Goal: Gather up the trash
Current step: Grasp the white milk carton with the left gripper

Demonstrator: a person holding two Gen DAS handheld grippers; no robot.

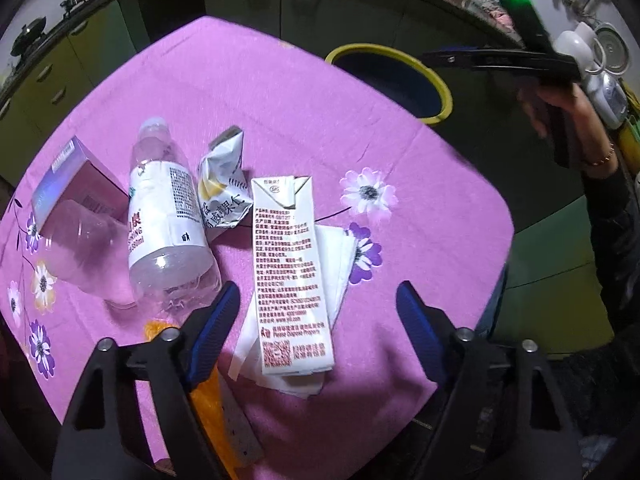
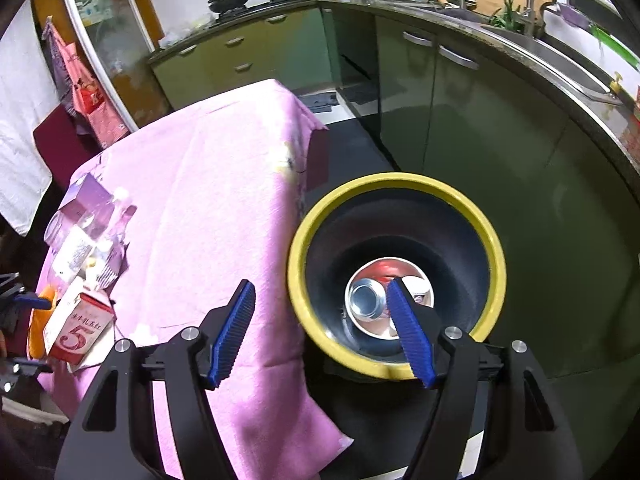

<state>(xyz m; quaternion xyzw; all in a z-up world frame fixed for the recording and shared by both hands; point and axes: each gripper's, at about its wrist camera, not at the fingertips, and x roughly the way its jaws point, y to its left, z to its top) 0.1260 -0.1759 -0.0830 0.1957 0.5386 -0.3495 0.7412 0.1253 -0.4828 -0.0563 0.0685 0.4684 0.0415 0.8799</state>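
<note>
On the pink floral tablecloth lie a white milk carton, a clear plastic bottle, a crumpled white wrapper, a purple box, a clear plastic cup and white tissue. My left gripper is open and empty, its jaws on either side of the carton's near end, just above it. My right gripper is open and empty above the dark trash bin with the yellow rim, which holds a silver can. The bin also shows in the left wrist view.
An orange wrapper lies under my left gripper's left finger. Green kitchen cabinets and a counter with a sink stand behind the bin. The table's right edge borders the bin. The trash pile also shows at the right wrist view's left.
</note>
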